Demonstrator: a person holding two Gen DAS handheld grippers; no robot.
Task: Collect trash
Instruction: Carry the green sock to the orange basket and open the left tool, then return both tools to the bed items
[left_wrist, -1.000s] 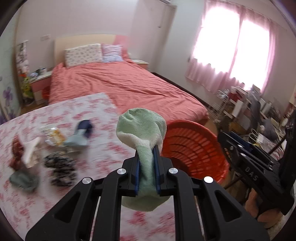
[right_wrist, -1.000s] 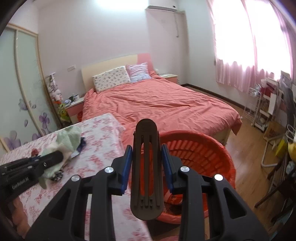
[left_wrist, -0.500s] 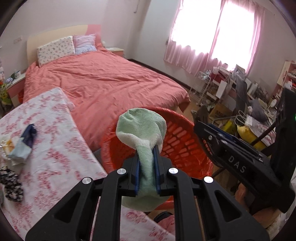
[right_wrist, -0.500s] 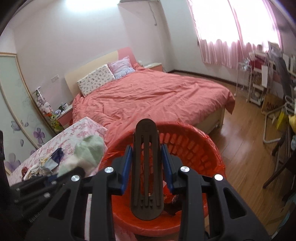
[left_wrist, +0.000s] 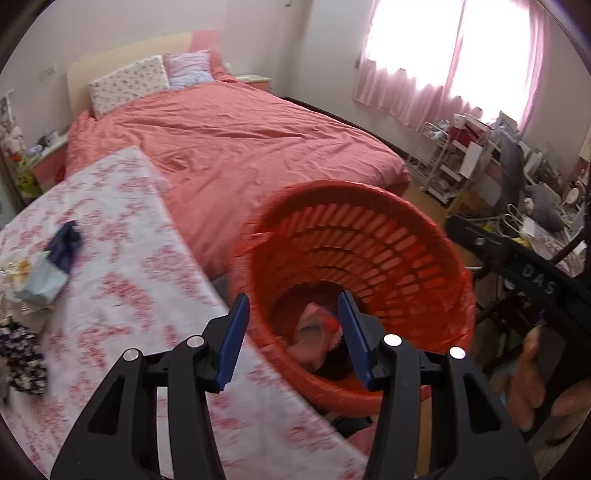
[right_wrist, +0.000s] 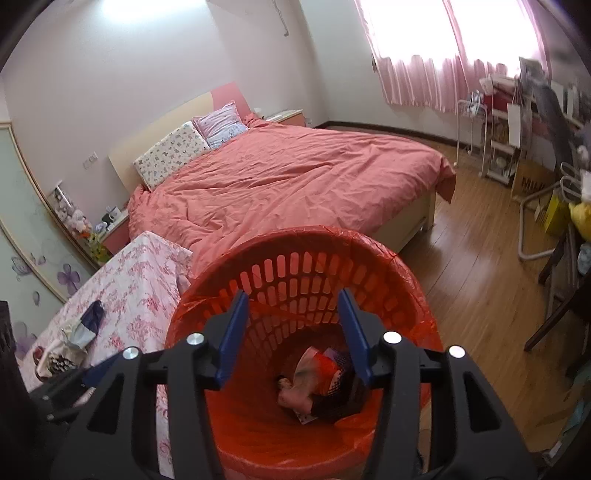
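**Both grippers open over the red basket**

Now, at the far left of the left wrist view, the table under its pink floral cloth (left_wrist: 122, 258) carries a loose cluster of items: a light blue and navy wad (left_wrist: 51, 266) near the cloth's left edge, and a dark patterned bundle (left_wrist: 22, 358) closer to the camera, partly cut off by the frame. Behind the table runs the bed with a coral cover (left_wrist: 240, 129), two pillows at its headboard.

Moving right, the left gripper (left_wrist: 293, 332) has just been opening; its blue-padded jaws stand apart with nothing between them. It points down past the table's edge into the red slatted basket (left_wrist: 388, 236), which stands beside the table at the foot of the bed and is lined with a red plastic bag. Trash sits at the bottom: a pink and red crumpled pile (left_wrist: 314, 332), seen through the gap between the jaws.

Further right, a hand (left_wrist: 532, 376) holds the black body of the other gripper.

From the right wrist view, the right gripper (right_wrist: 293, 332) has also just been opening, and its jaws are spread and empty, directly above the basket's mouth. Below lies the same pile, with a dark piece beside it. Wooden floor (right_wrist: 480, 277) stretches off to the right.
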